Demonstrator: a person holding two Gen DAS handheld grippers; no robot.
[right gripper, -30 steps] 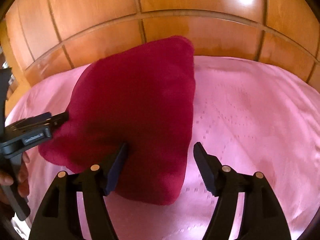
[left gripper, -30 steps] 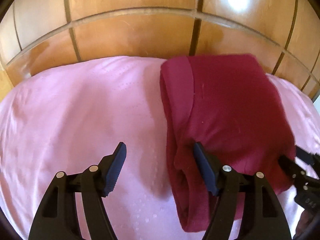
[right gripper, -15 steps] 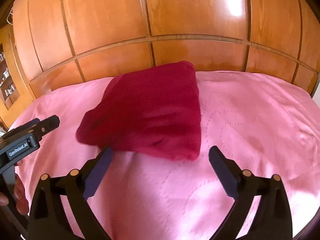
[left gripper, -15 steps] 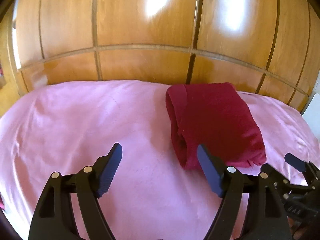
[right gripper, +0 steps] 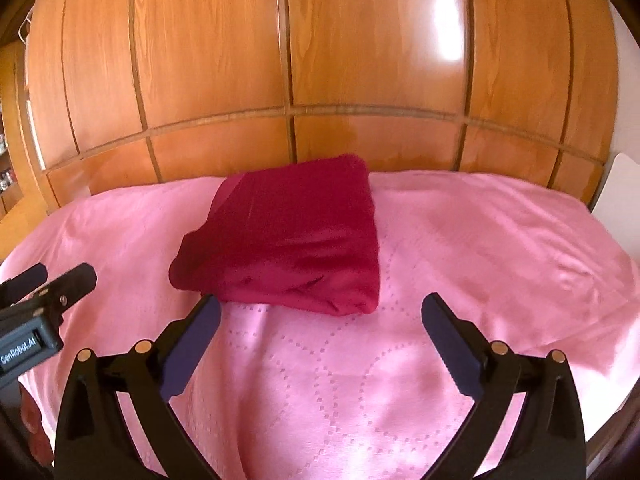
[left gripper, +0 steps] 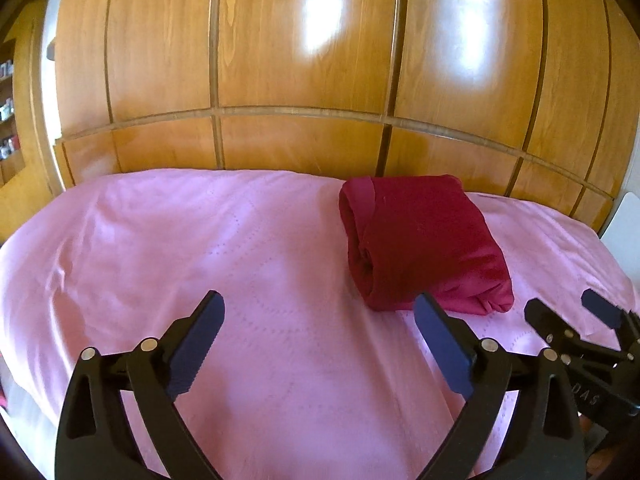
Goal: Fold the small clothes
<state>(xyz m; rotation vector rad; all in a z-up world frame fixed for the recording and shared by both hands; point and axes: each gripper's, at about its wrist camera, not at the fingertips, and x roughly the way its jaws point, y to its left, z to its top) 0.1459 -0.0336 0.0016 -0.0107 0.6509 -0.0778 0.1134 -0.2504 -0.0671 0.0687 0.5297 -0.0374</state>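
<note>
Folded garment [left gripper: 424, 240] on bed [left gripper: 200, 260], near headboard [left gripper: 304, 136]; left gripper [left gripper: 320, 340] and right gripper [right gripper: 320, 332] agape, empty, short of garment. Lift clear, avoid snagging fold

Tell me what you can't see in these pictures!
- What garment the folded dark red garment is: both views show only its folded outside.
- Items on the shelves, left wrist view: too small, cut by the left edge.
- White object, both views: cut by the right edge.
- The person's hand, right wrist view: mostly hidden behind the left gripper.
</note>
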